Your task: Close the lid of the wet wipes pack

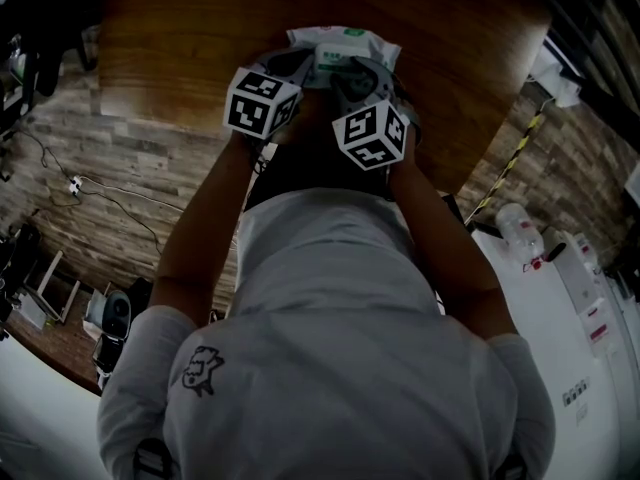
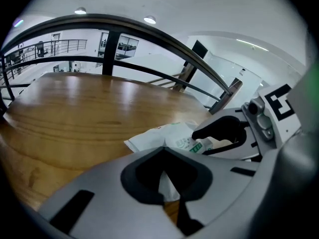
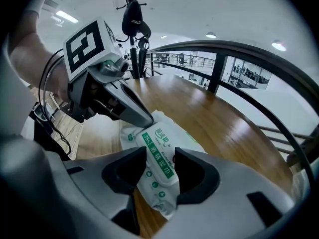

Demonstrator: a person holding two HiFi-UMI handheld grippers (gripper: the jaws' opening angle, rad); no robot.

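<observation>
Two grippers meet on the wet wipes pack (image 3: 162,198), which lies flat on the wooden table (image 2: 75,113). My left gripper (image 2: 167,185) has its jaws pressed together on a thin white edge of the pack at one end. In the right gripper view I see its tip sitting on the pack's far corner. My right gripper (image 3: 159,171) has its jaws spread, one pad on each side of the green-printed lid (image 3: 159,156), with the pack running between them. The lid seems to lie nearly flat, though from this low, warped angle I can't say whether it is seated all round.

What worries me most is how soft the pack is. If I squeeze the right jaws inward, I expect the film to buckle and the lid to lift rather than seal. The push, I judge, needs to go down onto the lid, not across it.

The left pinch holds only a sliver of film. A hard press or a sideways shove could pull that edge free and let the pack skate on the smooth wood.

The two grippers also sit very close together, so a careless move could knock one against the other and drag the pack askew.

Pressing off-centre is another risk. One side of the lid could catch while the other stands proud, leaving the wipes open to the air.
</observation>
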